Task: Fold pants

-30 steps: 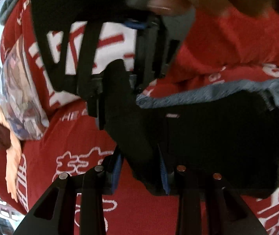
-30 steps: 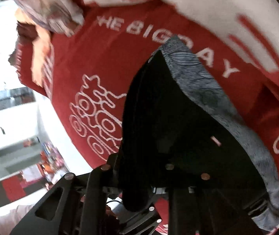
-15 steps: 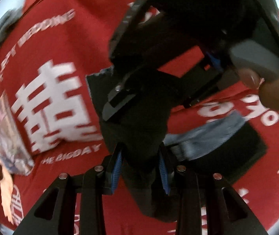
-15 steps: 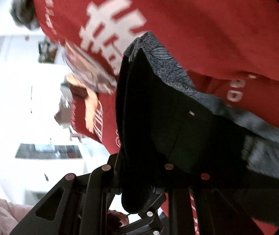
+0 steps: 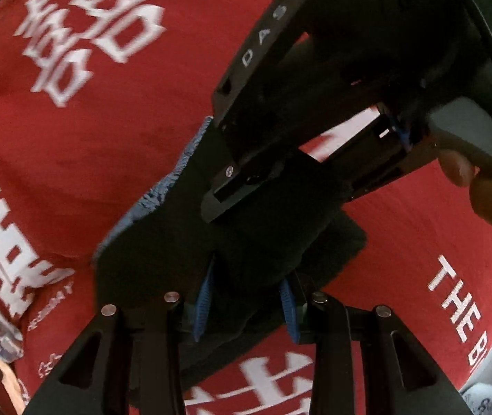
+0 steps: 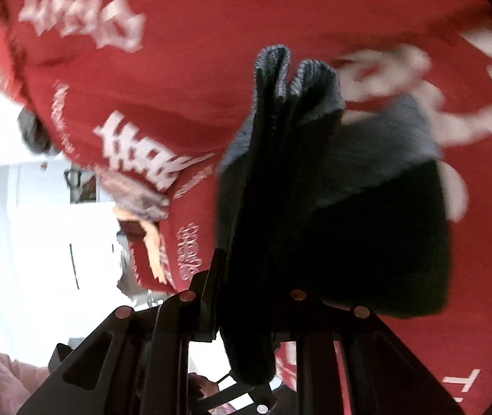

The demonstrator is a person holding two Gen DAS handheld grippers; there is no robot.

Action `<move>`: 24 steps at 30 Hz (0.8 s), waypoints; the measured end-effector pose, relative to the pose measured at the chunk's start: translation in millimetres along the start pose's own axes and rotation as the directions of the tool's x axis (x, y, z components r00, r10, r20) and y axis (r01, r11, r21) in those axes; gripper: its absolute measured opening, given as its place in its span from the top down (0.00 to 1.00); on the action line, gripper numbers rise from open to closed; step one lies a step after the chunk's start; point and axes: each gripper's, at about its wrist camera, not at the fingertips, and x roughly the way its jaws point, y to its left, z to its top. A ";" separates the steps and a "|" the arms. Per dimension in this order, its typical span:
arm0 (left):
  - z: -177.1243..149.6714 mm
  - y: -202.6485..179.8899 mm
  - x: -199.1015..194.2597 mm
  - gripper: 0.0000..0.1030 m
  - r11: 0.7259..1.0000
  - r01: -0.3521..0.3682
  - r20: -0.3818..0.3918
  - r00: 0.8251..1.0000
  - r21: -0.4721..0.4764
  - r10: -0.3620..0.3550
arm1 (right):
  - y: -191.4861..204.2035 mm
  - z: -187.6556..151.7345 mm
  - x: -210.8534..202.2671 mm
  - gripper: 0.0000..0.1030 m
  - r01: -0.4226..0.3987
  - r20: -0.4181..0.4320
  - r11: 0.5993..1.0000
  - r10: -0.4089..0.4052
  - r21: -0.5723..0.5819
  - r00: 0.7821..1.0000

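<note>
The black pants (image 5: 163, 242) with a grey-blue waistband (image 5: 176, 169) hang bunched over a red bedspread (image 5: 114, 110) with white lettering. My left gripper (image 5: 246, 297) is shut on a thick fold of the black fabric between its blue pads (image 5: 202, 297). The right gripper's body (image 5: 332, 69) crosses the upper right of the left wrist view, held by a hand (image 5: 488, 193). In the right wrist view my right gripper (image 6: 246, 311) is shut on the pants (image 6: 349, 235), whose folded waistband (image 6: 297, 83) stands up ahead of the fingers.
The red bedspread (image 6: 211, 34) fills both views. A patterned cloth and an orange item (image 6: 142, 207) lie at the bed's left edge. A bright white room (image 6: 21, 224) lies beyond that edge.
Both grippers have swung with the pants over the bedspread. The pants have gone from spread out to bunched and doubled, and the waistband now points up in the right wrist view.
</note>
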 end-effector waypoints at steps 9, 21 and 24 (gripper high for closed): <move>-7.4 -11.4 17.8 0.30 0.998 0.054 -0.066 0.996 0.013 -0.053 | -50.2 -2.2 7.0 0.75 0.081 -0.004 0.997 -0.081 0.017 0.997; -34.8 80.8 -21.1 0.26 0.975 0.031 -0.176 0.982 -0.219 -0.071 | -12.8 -21.2 -18.1 0.38 0.478 0.073 0.875 -0.473 -0.073 0.878; -46.1 106.0 -18.3 0.26 0.955 -0.007 -0.226 0.972 -0.297 -0.064 | -14.7 -26.7 -11.3 0.38 0.611 0.072 0.788 -0.607 -0.079 0.791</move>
